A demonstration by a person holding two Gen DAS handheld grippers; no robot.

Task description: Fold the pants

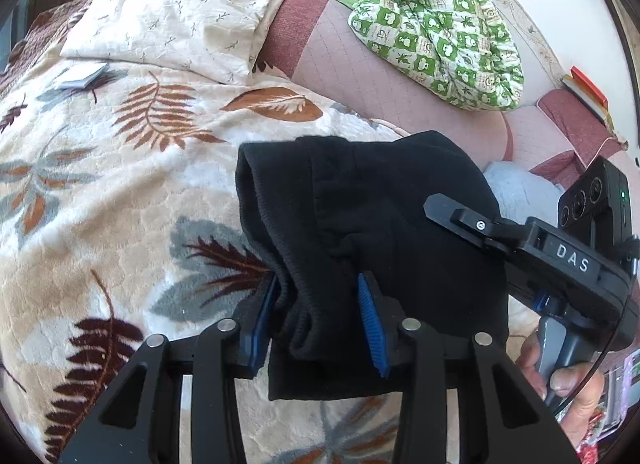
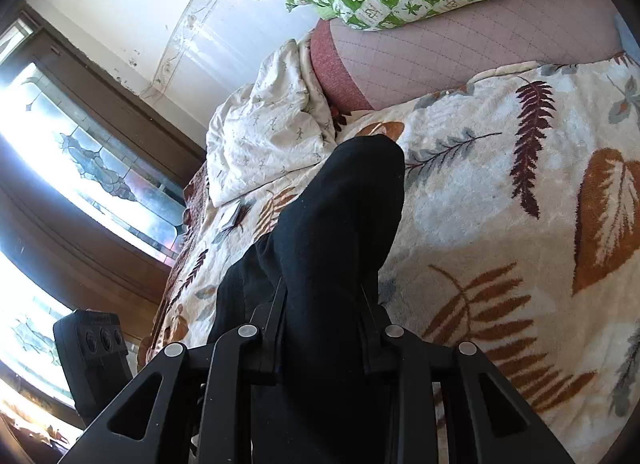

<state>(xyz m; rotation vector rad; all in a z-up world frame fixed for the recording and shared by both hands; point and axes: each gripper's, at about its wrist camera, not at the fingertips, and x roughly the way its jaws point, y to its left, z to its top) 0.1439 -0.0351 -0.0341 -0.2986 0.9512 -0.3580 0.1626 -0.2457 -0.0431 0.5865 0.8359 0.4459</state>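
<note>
Black pants (image 1: 360, 224), bunched and lifted above the leaf-print blanket (image 1: 100, 184), are clamped by left gripper (image 1: 320, 324) and right gripper (image 2: 324, 324); folding appears barely begun, flattening remains.

The left gripper (image 1: 320, 320) has matte black linkage arms with triangular cut-outs, round silver pivot pins and ribbed blue pads (image 1: 370, 322) on its fingers. The right gripper (image 2: 322, 328) shares the black linkage and silver pins. Its body carries white "DAS" lettering, a grey handle, a thin black cable and a black camera module (image 1: 596, 200) with a green indicator light.
</note>
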